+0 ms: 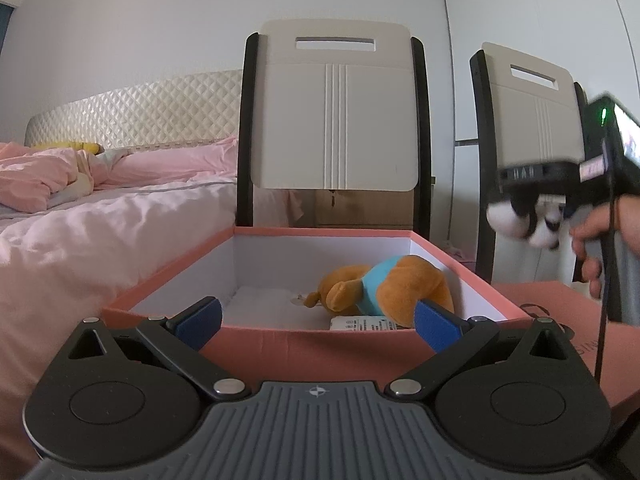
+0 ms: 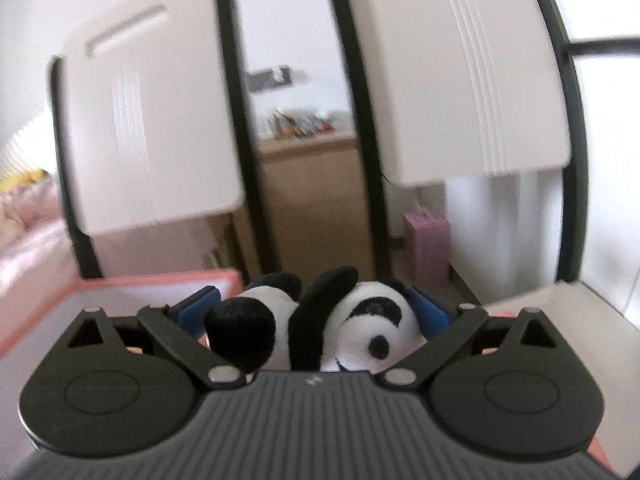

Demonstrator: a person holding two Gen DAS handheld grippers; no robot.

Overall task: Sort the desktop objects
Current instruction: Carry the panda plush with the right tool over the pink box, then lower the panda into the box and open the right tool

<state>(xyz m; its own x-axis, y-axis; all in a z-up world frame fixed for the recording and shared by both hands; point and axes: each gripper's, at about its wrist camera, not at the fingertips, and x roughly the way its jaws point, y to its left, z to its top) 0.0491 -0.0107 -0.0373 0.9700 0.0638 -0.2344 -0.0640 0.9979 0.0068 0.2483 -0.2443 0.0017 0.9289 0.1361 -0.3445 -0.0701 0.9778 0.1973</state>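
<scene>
Your left gripper point(image 1: 318, 322) is spread wide with nothing between its blue pads point(image 1: 199, 322), parked right at the near wall of the pink box point(image 1: 304, 346). Just past those pads, inside the box on its white floor, there's an orange plush toy point(image 1: 394, 290) with a light blue band around its middle, lying toward the right side. A small white printed card point(image 1: 362, 324) sits tucked against the near wall, touching the plush's underside. The rest of the box floor looks bare from here.

Your right gripper point(image 2: 314, 312) is clamped around a black-and-white panda plush point(image 2: 348, 328), which fills the gap between the fingers, face pointing back at the camera, one black paw bulging out on the left. From the left wrist view you can see that same panda point(image 1: 520, 216) up in the air off to the right of the box, higher than its rim, with your right hand point(image 1: 596, 240) on the handle. It's blurry there, so not much more detail.

In the right wrist view, the box's pink rim point(image 2: 160, 278) is down and to the left of the panda.

Further back, two cream chair backs point(image 1: 334, 104) with black frames stand behind the box, a bed with pink bedding point(image 1: 100, 184) lies off to the left, and a wooden cabinet point(image 2: 312, 184) shows between the chairs.
</scene>
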